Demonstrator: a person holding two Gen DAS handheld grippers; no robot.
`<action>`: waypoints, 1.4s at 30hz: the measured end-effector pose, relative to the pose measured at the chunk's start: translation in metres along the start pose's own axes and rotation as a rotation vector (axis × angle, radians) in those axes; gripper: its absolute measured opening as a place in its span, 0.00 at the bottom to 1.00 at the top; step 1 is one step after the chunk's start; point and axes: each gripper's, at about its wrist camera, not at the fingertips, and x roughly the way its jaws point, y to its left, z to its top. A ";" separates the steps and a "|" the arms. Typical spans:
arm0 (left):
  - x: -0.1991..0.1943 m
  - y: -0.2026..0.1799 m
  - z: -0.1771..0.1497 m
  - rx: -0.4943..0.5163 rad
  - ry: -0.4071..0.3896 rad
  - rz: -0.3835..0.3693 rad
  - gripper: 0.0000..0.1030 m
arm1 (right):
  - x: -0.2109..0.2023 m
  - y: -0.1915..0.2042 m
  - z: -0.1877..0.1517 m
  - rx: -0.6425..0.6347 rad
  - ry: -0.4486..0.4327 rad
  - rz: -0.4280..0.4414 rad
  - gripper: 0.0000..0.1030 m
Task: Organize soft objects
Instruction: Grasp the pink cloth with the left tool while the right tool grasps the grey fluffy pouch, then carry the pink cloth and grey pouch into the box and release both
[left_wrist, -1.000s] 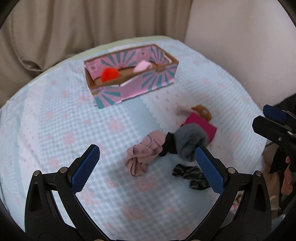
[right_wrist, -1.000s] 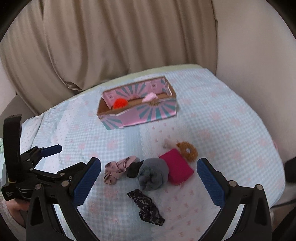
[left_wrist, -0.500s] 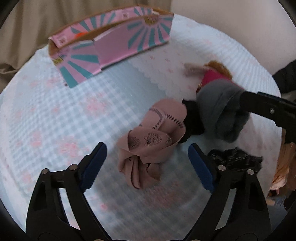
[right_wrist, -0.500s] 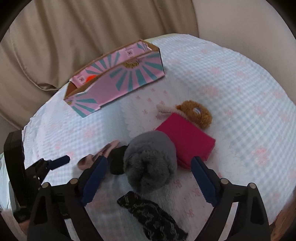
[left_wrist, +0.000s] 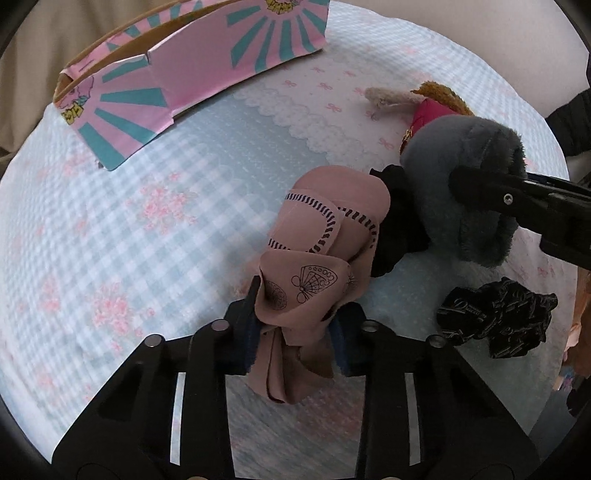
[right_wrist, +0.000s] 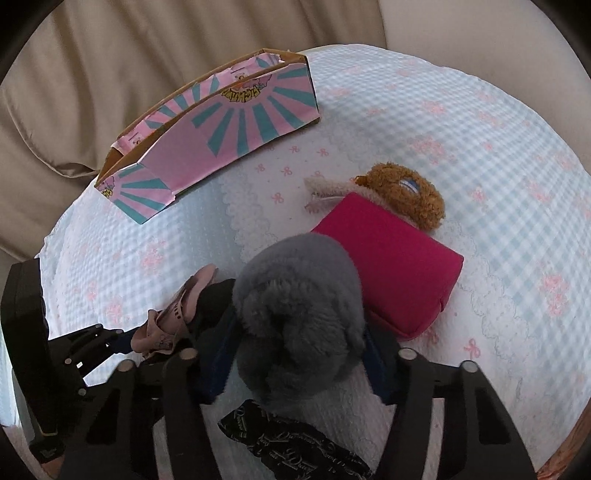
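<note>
A dusty-pink printed cloth (left_wrist: 325, 236) lies bunched on the blue checked cover (left_wrist: 110, 221). My left gripper (left_wrist: 295, 325) is closing, and its pads pinch the cloth's near end. To its right sits a grey fluffy piece (right_wrist: 295, 295) with a black part (right_wrist: 214, 299) at its left side. My right gripper (right_wrist: 299, 365) is closing around the grey piece, both pads pressing into its fur. In the left wrist view the right gripper (left_wrist: 517, 199) reaches across the grey fluffy piece (left_wrist: 443, 166).
A pink and teal cardboard box (right_wrist: 236, 122) stands open at the back. A magenta pouch (right_wrist: 391, 266) and a brown plush toy (right_wrist: 406, 192) lie right of the grey piece. A black patterned scrunchie (right_wrist: 295, 446) lies nearest. Beige curtain (right_wrist: 110, 55) hangs behind.
Both grippers came down onto the cover and went from wide open to closed, the left onto the pink cloth, the right onto the grey fluffy piece.
</note>
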 end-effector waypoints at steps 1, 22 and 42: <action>0.000 0.000 0.000 -0.006 0.001 -0.001 0.25 | 0.000 0.001 0.001 -0.004 0.003 0.000 0.47; -0.045 0.003 0.012 -0.149 -0.042 0.003 0.18 | -0.031 -0.004 0.009 -0.044 -0.035 0.017 0.37; -0.186 -0.021 0.059 -0.457 -0.176 0.138 0.18 | -0.147 -0.004 0.092 -0.234 -0.111 0.094 0.37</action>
